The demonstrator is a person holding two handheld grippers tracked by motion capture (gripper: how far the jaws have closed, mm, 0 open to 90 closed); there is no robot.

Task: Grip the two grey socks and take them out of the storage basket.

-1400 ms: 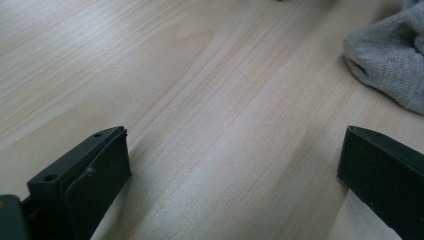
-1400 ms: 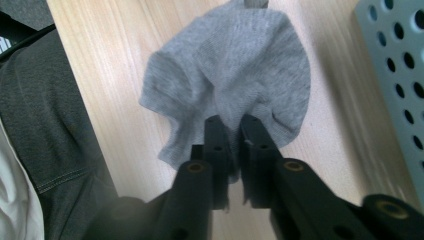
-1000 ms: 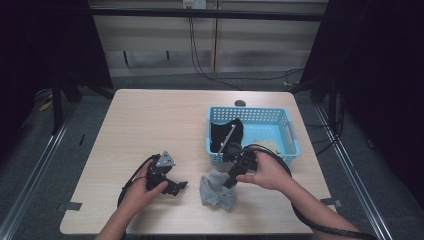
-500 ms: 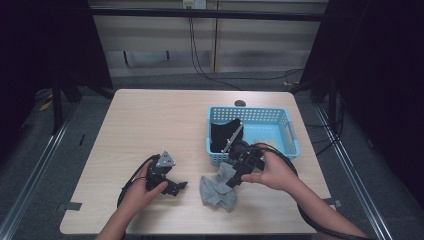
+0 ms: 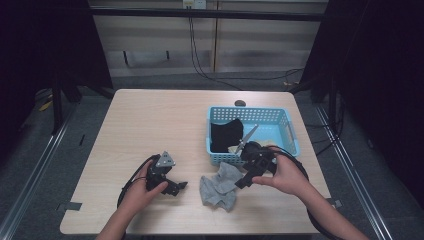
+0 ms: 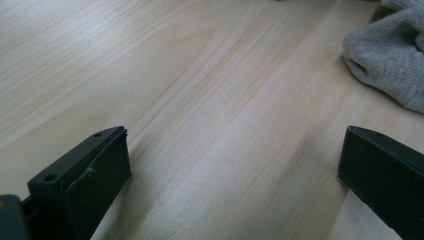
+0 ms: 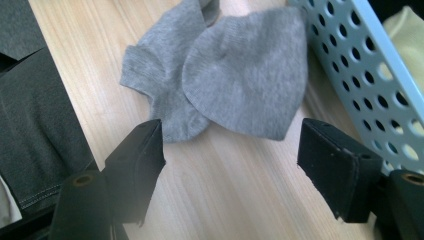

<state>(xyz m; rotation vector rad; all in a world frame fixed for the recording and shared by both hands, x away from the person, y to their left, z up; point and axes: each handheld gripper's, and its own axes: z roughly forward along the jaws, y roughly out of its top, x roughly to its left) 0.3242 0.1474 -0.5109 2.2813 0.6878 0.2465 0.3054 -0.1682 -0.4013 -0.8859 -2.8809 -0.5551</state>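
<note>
From the high view, a pale wooden bench (image 5: 165, 125) is seen with a blue perforated basket (image 5: 287, 132) placed toward 2 o'clock of its centre. Inside the basket a black cloth (image 5: 225, 134) is laid at its 9 o'clock side, with a pale yellowish item (image 5: 270, 134) beside it. A crumpled grey sock (image 5: 220, 184) is found on the bench at 5 o'clock, just in front of the basket's near wall.

The left tool (image 5: 172, 186) is held low over the bench at 7 o'clock, a grey three-cornered plate on its top. The right tool (image 5: 242, 181) is held at the sock's 3 o'clock edge, close to the basket's near wall; from above, its jaw spacing is hard to judge.

In the left gripper view the jaws of the left tool (image 6: 235, 175) are shown spread wide over bare wood grain, nothing between them, and the grey sock (image 6: 387, 65) is caught only at 2 o'clock, well apart from the jaws.

In the right gripper view the right tool (image 7: 230, 160) is shown with jaws wide apart and nothing gripped; the grey sock (image 7: 235, 70) is seen lying flat just beyond the tips, folded in overlapping lobes, a detail lost from above. The blue basket (image 7: 370, 75) wall is seen at 2 o'clock, the sock's edge touching or nearly touching it. Dark fabric (image 7: 35, 100) is seen at 9 o'clock; what it belongs to cannot be told.
</note>
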